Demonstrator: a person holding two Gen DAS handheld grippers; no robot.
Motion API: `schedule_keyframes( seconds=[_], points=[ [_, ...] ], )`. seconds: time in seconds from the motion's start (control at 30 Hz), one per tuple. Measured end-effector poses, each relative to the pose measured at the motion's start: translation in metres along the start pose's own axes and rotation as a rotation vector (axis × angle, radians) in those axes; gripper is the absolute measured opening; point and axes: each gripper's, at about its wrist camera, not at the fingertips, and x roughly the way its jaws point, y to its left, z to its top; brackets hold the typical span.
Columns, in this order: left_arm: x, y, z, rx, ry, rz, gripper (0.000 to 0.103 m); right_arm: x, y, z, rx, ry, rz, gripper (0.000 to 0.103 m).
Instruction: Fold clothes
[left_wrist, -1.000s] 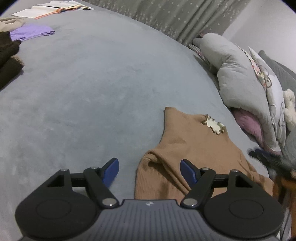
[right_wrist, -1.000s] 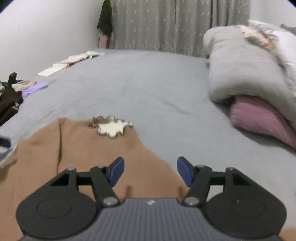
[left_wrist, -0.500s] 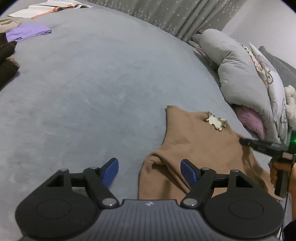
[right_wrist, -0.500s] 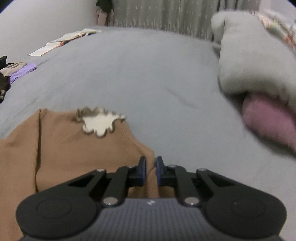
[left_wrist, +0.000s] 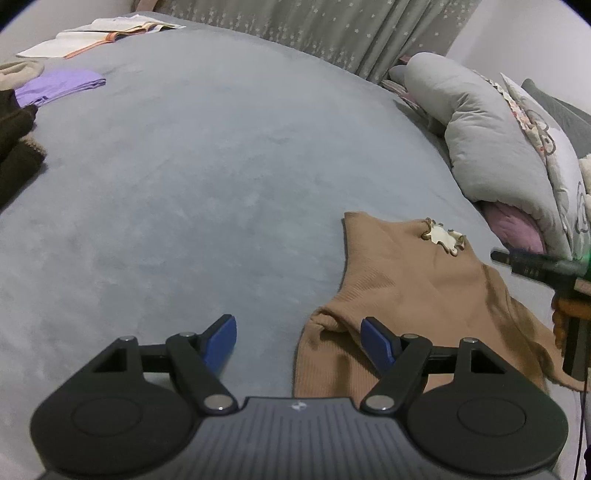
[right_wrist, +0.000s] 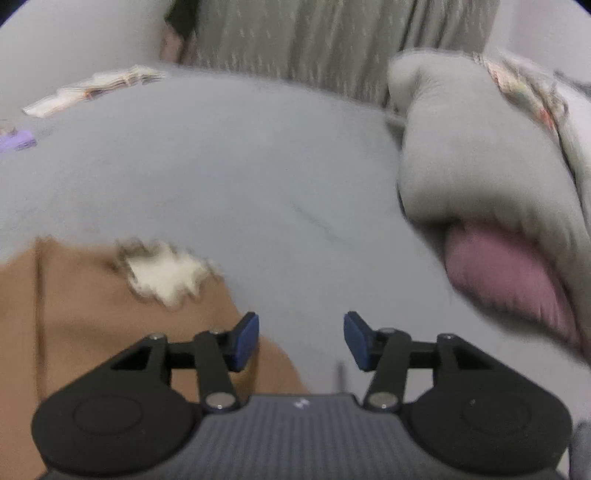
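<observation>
- The left wrist view looks forward and downward along the left gripper (left_wrist: 298, 338), close over the grey bedspread (left_wrist: 192, 177), facing the star-print curtain (left_wrist: 332, 29).
- The right wrist view, blurred, looks down along the right gripper (right_wrist: 301, 339) from just above the bed, facing the same curtain.
- Both views share the tan knit garment (left_wrist: 399, 295) with its cream patch (right_wrist: 162, 273), the rolled grey duvet (left_wrist: 491, 147) and the pink cushion (right_wrist: 506, 273).
- The right gripper itself shows at the left view's right edge.
</observation>
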Motion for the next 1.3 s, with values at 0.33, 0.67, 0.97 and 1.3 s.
schedule_keyframes(
  seconds=[0.33, 0.67, 0.97, 1.3],
  points=[
    [0.0, 0.003, 0.002, -0.005, 0.022, 0.0, 0.073, 0.012, 0.142, 0.047, -0.298, -0.004, 0.34, 0.057],
    [-0.005, 0.016, 0.009, -0.06, 0.024, -0.024, 0.073, 0.045, 0.19, 0.063, -0.269, 0.146, 0.402, 0.02],
    [-0.013, 0.033, 0.018, -0.132, 0.0, -0.026, 0.073, 0.042, 0.194, 0.059, -0.284, 0.13, 0.346, 0.004],
    [-0.007, 0.026, 0.014, -0.086, 0.019, -0.029, 0.074, 0.045, 0.188, 0.056, -0.163, 0.032, 0.352, 0.002]
  ],
)
